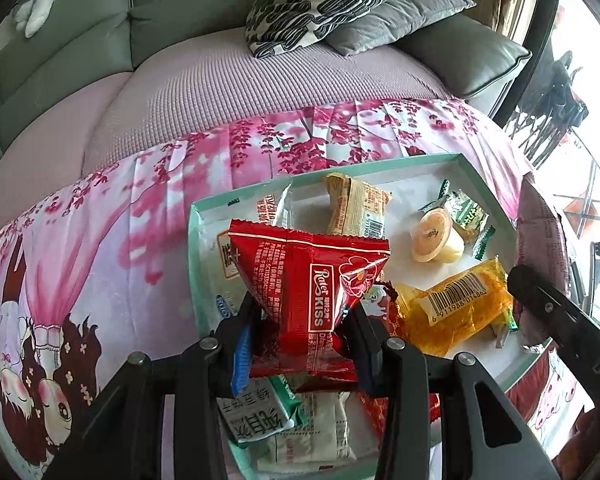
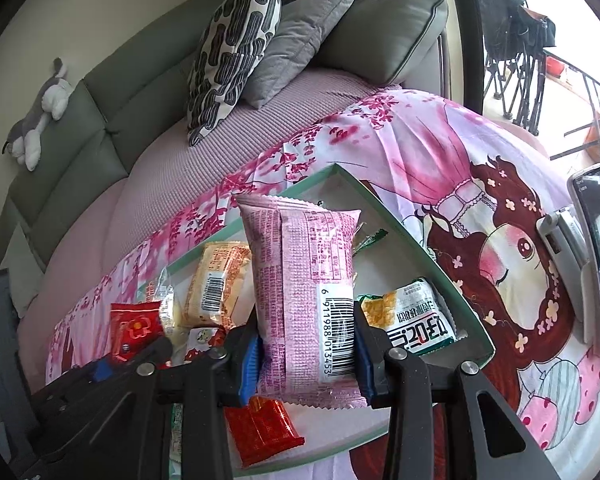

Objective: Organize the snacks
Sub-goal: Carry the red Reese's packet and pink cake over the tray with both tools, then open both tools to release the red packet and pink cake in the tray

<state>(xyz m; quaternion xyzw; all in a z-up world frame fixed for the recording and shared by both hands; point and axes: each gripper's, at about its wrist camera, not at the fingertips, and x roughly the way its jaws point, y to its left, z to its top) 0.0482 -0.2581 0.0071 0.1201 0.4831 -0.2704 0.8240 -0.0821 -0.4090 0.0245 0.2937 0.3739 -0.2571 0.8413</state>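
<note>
A grey-green sofa (image 1: pixel 60 52) with a mauve seat cover runs along the back, a patterned pillow (image 1: pixel 324 0) and a grey cushion (image 1: pixel 396 16) propped on it. In front lies a pink cartoon-print cloth (image 1: pixel 112 248), and on that a shallow mint-rimmed tray (image 1: pixel 194 264) full of snacks. A phone (image 2: pixel 598 256) rests on the cloth, off to the tray's right. The left hand-held gripper (image 1: pixel 306 332) is clamped on a red packet (image 1: pixel 312 276), held up over the tray's near part. The right hand-held gripper (image 2: pixel 306 354) grips a pink packet (image 2: pixel 304 288) upright, barcode toward us, also above the tray. Down in the tray: an orange packet (image 1: pixel 456 308), a beige packet (image 1: pixel 356 208), a jelly cup (image 1: pixel 434 236) and small green sweets (image 1: pixel 466 212) just beside the cup.
</note>
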